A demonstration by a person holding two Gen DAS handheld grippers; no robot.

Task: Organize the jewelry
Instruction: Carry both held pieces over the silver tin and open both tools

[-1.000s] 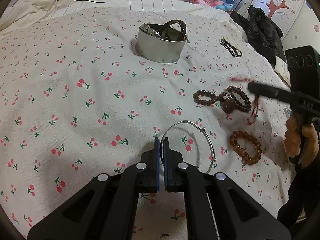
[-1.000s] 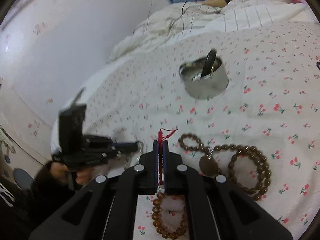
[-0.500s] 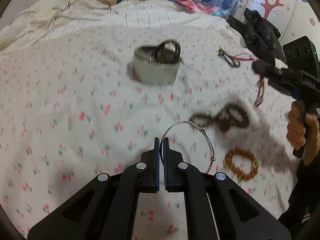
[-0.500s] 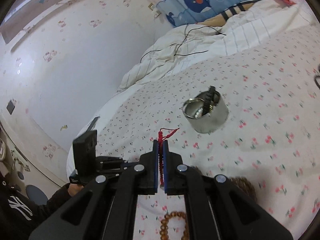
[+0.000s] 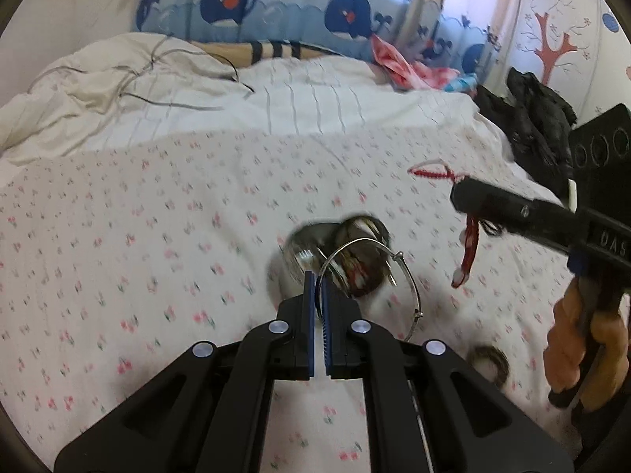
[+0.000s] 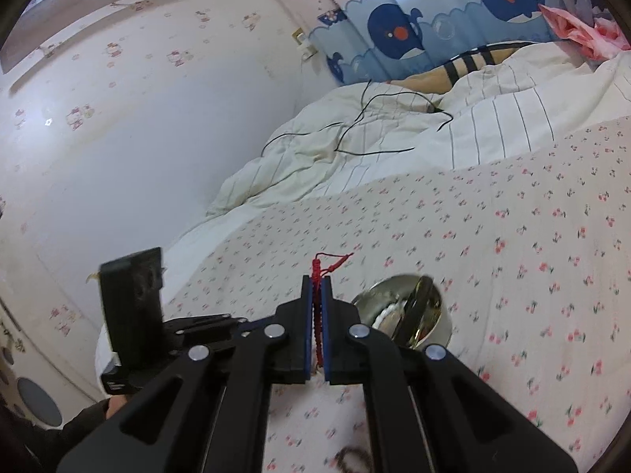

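My left gripper [image 5: 318, 276] is shut on a thin silver bangle [image 5: 410, 276], which hangs in the air just in front of a round metal tin [image 5: 303, 254] on the cherry-print bedspread. The tin holds a dark bracelet. My right gripper [image 6: 316, 280] is shut on a red braided cord bracelet [image 6: 315, 266], held up to the left of the tin [image 6: 398, 307]. In the left wrist view the same cord [image 5: 469, 244] dangles from the right gripper [image 5: 459, 193], up and to the right of the tin.
A brown bead bracelet [image 5: 489, 360] lies blurred on the bedspread [image 5: 157, 236] at lower right. A rumpled white duvet [image 5: 157, 90] with black cables lies behind. A dark jacket [image 5: 536, 118] sits at the far right. A whale-print curtain [image 6: 434, 23] and wall [image 6: 118, 118] close off the back.
Both grippers rose off the bedspread with their bracelets and moved toward the tin. The bead bracelets have slid down and nearly out of both views.
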